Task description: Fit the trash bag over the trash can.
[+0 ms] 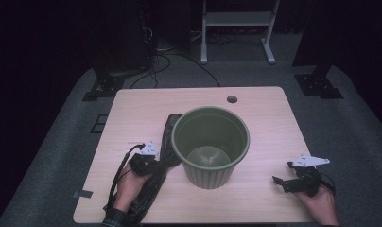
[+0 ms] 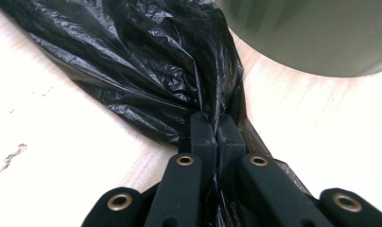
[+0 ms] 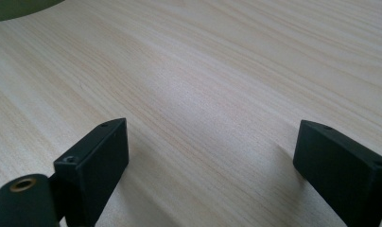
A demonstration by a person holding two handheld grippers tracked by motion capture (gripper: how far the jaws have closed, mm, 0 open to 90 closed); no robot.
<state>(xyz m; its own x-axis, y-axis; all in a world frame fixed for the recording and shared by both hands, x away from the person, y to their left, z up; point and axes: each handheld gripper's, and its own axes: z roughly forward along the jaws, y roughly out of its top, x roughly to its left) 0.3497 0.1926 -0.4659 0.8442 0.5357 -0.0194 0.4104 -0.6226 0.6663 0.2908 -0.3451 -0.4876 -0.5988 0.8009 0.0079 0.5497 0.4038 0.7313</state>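
A: What sat nearest the lens?

B: In the left gripper view, the left gripper (image 2: 217,130) itself, rising from the bottom middle of the frame, its two black jaws pinched together on a gathered neck of the black plastic bag (image 2: 146,66). The bag fanned out crinkled toward the upper left; the green pot (image 2: 312,33) curved across the upper right, just beside the bag.

A: And from above?

B: In the high view the left gripper (image 1: 144,163) lay at the lower left of the wooden table (image 1: 269,118), a hand (image 1: 127,189) behind it. The bag (image 1: 166,137) ran as a dark strip from the lower left up along the pot's left side, touching its wall. The pot (image 1: 211,146) stood upright in the middle of the frame, open and ribbed round its lower half.

A: The other claw?

B: The right gripper (image 1: 293,182) rested at the lower right, well apart from the pot. In its own view the right gripper (image 3: 210,151) stood wide, bare wood between the jaws, a sliver of green pot (image 3: 19,7) in the upper left corner.

A: Anything around it, or in the way?

B: A round cable hole (image 1: 232,99) near the table's far edge, grey carpet (image 1: 350,137) beyond, a white frame stand (image 1: 236,28) at the top centre and loose cables (image 1: 165,61) at the upper left. The pot hid part of the bag's far side.

A: Any writing?

B: None that I could read.
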